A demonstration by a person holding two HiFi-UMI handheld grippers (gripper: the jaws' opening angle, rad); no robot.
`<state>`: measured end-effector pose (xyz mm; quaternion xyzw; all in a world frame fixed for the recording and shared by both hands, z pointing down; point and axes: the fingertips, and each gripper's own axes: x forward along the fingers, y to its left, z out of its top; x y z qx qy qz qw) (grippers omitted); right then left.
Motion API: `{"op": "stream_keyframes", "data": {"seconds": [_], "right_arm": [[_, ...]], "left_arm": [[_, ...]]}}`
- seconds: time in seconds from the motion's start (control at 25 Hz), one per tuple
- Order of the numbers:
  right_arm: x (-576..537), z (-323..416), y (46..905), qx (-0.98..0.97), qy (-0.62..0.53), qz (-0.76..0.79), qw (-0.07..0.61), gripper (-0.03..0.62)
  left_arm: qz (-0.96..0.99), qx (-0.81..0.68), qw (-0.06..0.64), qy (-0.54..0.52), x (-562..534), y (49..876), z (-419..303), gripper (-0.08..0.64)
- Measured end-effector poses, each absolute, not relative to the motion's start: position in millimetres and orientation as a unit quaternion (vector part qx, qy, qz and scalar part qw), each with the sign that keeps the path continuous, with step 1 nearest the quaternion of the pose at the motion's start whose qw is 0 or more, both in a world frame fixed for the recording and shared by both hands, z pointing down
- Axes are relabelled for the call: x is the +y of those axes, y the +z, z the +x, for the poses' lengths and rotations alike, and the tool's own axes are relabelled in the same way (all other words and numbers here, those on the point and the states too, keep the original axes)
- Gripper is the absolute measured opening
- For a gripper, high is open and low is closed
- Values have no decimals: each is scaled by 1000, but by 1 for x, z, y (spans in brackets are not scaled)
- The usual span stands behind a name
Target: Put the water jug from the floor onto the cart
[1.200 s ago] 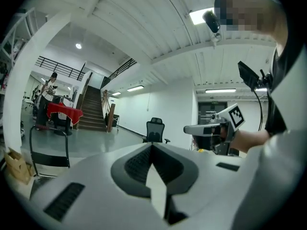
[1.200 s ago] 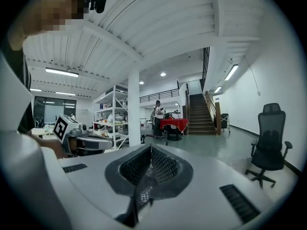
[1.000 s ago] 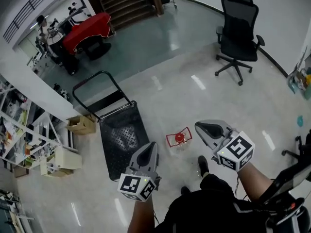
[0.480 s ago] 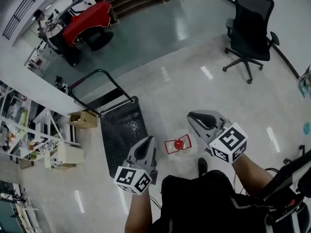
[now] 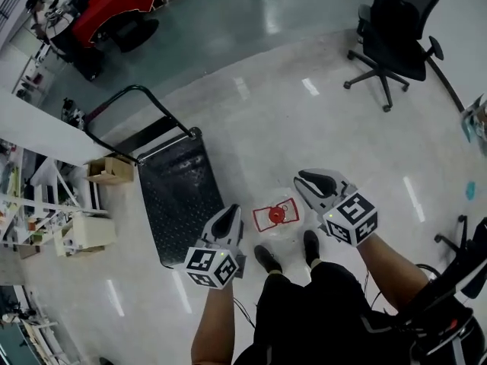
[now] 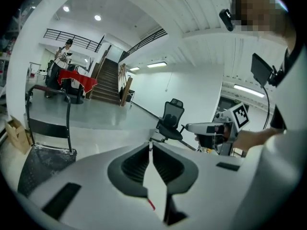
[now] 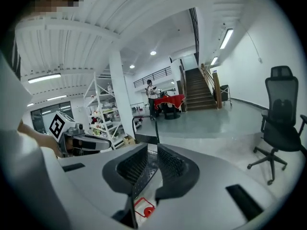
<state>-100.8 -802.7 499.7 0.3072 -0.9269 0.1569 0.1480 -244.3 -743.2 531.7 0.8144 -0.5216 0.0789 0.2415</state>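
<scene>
The pale, glossy floor [image 5: 304, 120] spreads under both claws. The black flat cart [image 5: 179, 196] stands on it ahead of the left claw [image 5: 231, 213] and a little to its left, its deck low and its looped handle at the end far from that claw. A black office chair [image 5: 396, 33] sits well ahead of the right claw [image 5: 302, 179], off to its right.

The water jug [image 5: 276, 215], clear with a red cap and a red handle frame, stands upright on the floor between the two claws and below them, apart from both and beside the cart, not on it.

The left claw is closed, its pads meeting with nothing between them. The right claw's jaws have just been opening and stand slightly apart, gripping nothing; the jug's red cap shows low in the gap behind them in the right gripper view.
</scene>
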Motion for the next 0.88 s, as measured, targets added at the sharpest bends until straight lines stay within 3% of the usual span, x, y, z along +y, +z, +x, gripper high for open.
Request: {"op": "stream_keyframes", "data": {"seconds": [0.24,0.6,0.88], "right_arm": [[-816,-116,593,-906,209,307,202,87],[-806,-112,770,-849,293,323,300,146],[-786,-104,887,-809,339,323,355,183]], "left_arm": [[792,-517,309,96,-759,619,-264,48],[713,-519,439,171,-745,795,-272,211],[676,-496,491,233,-716,904,-259,230]]}}
